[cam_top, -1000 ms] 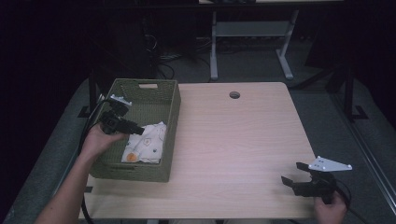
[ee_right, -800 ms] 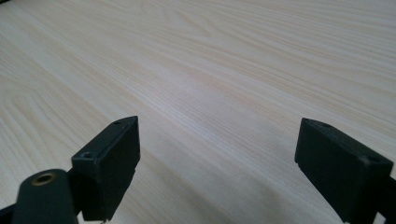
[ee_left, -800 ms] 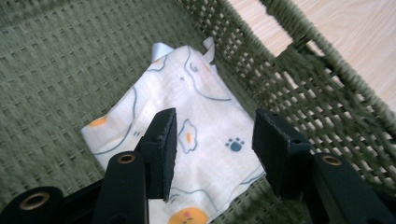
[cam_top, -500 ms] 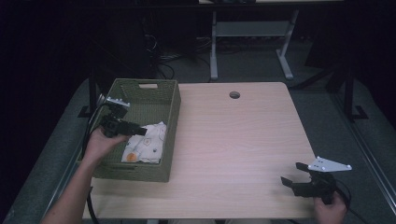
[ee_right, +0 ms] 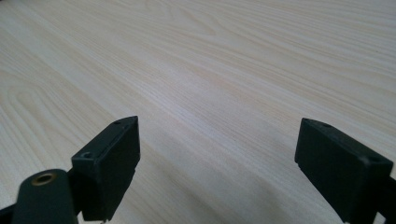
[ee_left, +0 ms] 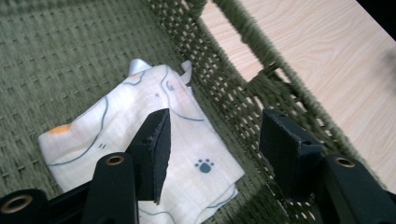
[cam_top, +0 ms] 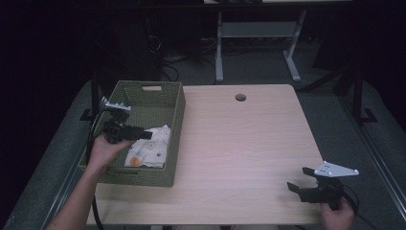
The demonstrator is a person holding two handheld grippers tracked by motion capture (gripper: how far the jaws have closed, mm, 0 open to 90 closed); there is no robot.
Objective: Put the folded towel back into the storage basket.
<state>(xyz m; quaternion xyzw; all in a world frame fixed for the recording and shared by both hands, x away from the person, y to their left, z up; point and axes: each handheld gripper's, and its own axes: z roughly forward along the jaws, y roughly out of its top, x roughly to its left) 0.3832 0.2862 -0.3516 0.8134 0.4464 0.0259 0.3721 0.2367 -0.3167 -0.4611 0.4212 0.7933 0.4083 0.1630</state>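
Observation:
A folded white cloth printed with paw marks and an orange patch lies flat in the near half of a green woven basket at the table's left. My left gripper hovers over the cloth inside the basket, jaws apart, nothing held. My right gripper rests low over bare wood near the table's front right corner, jaws wide apart and empty.
The basket wall runs close beside my left gripper's right jaw. The light wooden table has a round cable hole near its far edge. A metal frame stands on the dark floor beyond.
My left gripper has drawn back toward the basket's left side and lifted slightly off the cloth. The right gripper has stayed put.

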